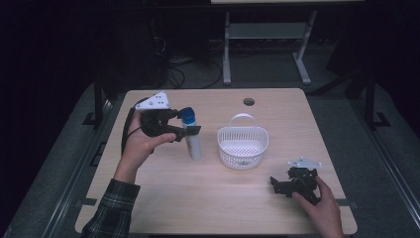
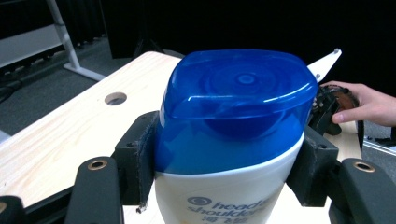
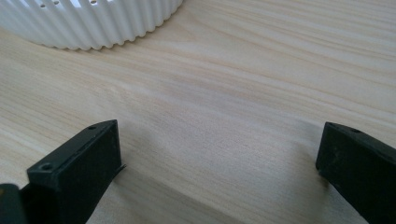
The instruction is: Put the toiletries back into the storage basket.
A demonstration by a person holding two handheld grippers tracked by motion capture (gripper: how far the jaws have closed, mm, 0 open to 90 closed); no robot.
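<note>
A white shampoo bottle (image 1: 192, 139) with a blue cap (image 2: 238, 102) is held upright over the left half of the table, my left gripper (image 1: 184, 128) shut on it just below the cap. In the left gripper view both pads press the bottle's (image 2: 219, 196) sides. A white ribbed basket (image 1: 242, 144) with a handle stands in the middle of the table, nothing showing inside it. My right gripper (image 1: 278, 184) rests low at the table's front right, its jaws wide apart over bare wood (image 3: 219, 140), the basket's wall (image 3: 88, 23) just ahead of it.
The wooden table (image 1: 218, 198) has a round cable hole (image 1: 248, 101) near its far edge. Behind it stand a white desk frame (image 1: 267, 44) and cables on a dark floor. The person's other hand (image 2: 364, 105) shows at the right of the left gripper view.
</note>
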